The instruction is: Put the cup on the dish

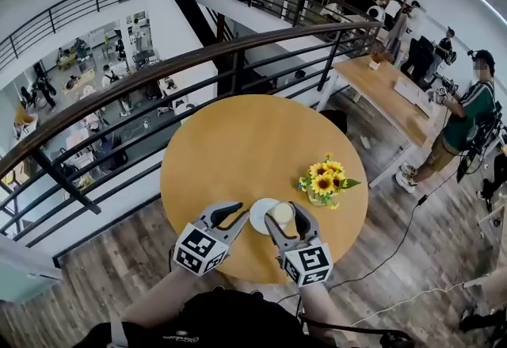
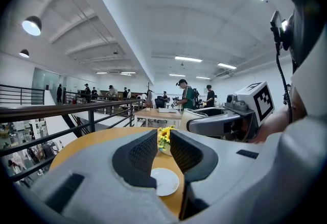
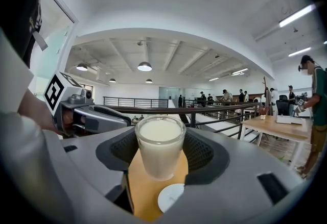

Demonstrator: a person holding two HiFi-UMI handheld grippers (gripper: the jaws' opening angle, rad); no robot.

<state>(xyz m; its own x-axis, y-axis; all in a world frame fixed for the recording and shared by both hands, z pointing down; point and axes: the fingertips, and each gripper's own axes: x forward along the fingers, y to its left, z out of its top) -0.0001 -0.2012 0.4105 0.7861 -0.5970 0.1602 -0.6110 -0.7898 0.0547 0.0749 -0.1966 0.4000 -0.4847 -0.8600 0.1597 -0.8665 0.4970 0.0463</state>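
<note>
A clear glass cup full of milky liquid stands upright between the pads of my right gripper, which is shut on it. In the head view the cup sits over the right part of the small white dish, with my right gripper around it. The dish shows below the cup's base and apart from it. My left gripper hovers just left of the dish, its jaws a little apart with nothing between them. Through that gap I see the dish.
A vase of sunflowers stands on the round wooden table, right of the dish. A black railing runs behind the table, with a drop beyond. A long wooden table and a person are at the right.
</note>
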